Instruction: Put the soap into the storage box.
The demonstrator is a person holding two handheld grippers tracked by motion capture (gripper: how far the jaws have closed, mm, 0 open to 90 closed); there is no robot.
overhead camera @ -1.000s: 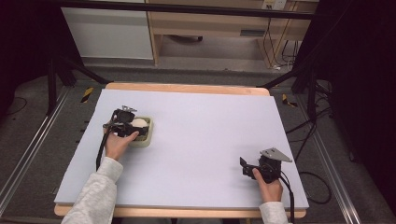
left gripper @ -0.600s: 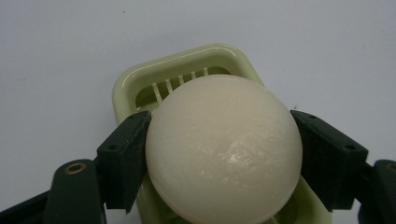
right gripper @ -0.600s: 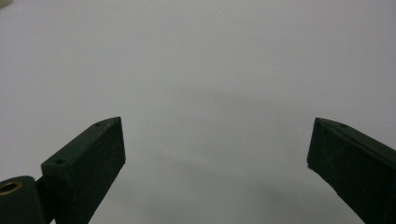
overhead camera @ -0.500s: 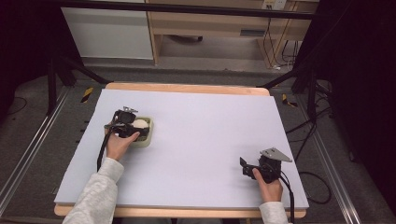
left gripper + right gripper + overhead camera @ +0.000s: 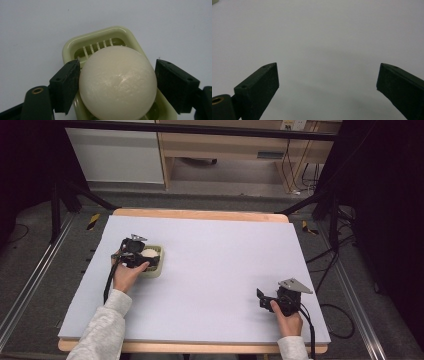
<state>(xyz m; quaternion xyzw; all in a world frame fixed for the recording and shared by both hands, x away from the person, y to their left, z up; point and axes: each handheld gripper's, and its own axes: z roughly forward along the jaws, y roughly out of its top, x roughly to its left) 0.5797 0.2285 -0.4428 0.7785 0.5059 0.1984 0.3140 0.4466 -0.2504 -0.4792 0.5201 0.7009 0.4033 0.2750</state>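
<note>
Left tool letting go of the egg; little else has changed.

Left tool (image 5: 117, 75) over the pale green slicer tray (image 5: 75, 47), left part of the counter (image 5: 215, 250). Its jaws have just been opening: white egg (image 5: 117, 82) sits in the tray between them, a gap showing at one pad, the other close against it. Hand has not shifted. Right tool (image 5: 265, 300) rests near the front right edge as before, jaws spread, nothing between them.

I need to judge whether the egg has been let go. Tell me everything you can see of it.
The egg is smooth, off-white, faintly glossy, whole and uncracked. It sits in the pale green slotted tray, over its ribs, at the table's left. The left gripper straddles it: its jaws have just been opening; the left pad looks at or barely off the shell, the right pad stands clear.
</note>
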